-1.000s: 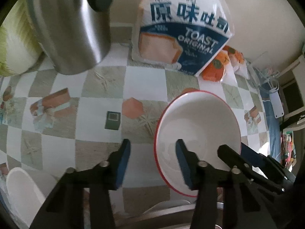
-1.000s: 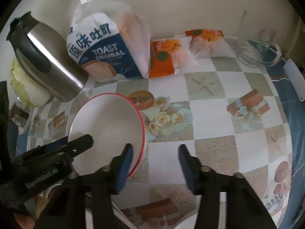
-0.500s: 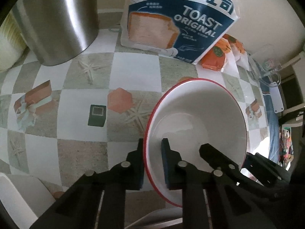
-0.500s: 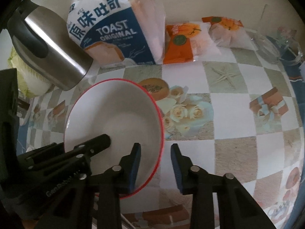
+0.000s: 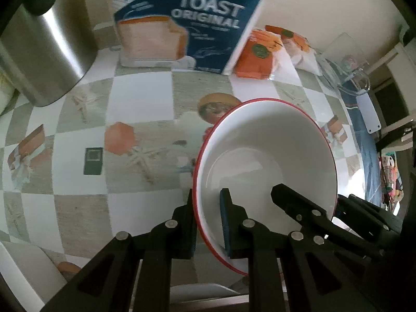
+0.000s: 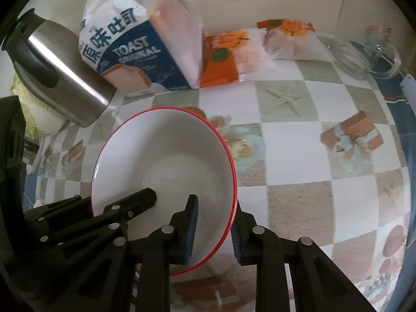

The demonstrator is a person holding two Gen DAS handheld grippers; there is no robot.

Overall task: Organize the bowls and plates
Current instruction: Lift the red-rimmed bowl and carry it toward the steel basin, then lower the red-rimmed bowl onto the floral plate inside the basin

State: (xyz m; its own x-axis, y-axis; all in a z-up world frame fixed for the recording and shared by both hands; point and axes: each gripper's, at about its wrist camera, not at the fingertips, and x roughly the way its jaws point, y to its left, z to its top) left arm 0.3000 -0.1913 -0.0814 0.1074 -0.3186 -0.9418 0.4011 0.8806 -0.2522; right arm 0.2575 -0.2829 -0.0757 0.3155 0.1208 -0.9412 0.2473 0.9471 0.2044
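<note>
The bowl (image 5: 265,161), white with a red rim, sits on the worktop (image 5: 140,104) in front of a bag of toast (image 5: 192,23), with a steel kettle (image 5: 44,52) off to one side. Both tools have it by opposite edges. The left hand-held gripper (image 5: 208,221) is narrowed down with the rim clamped between its pads, one pad inside and one outside. The right hand-held gripper (image 6: 214,231) straddles the far rim the same way, its jaws closing, and a small gap seems to remain at the outer pad.

To do this well, the right side should finish its squeeze before any lift, and both should rise together so the bowl stays flat.

The worktop wears a chequered cloth printed with starfish and gift boxes. Orange packets (image 6: 226,59) and a glass jug (image 6: 364,57) line the wall behind.
</note>
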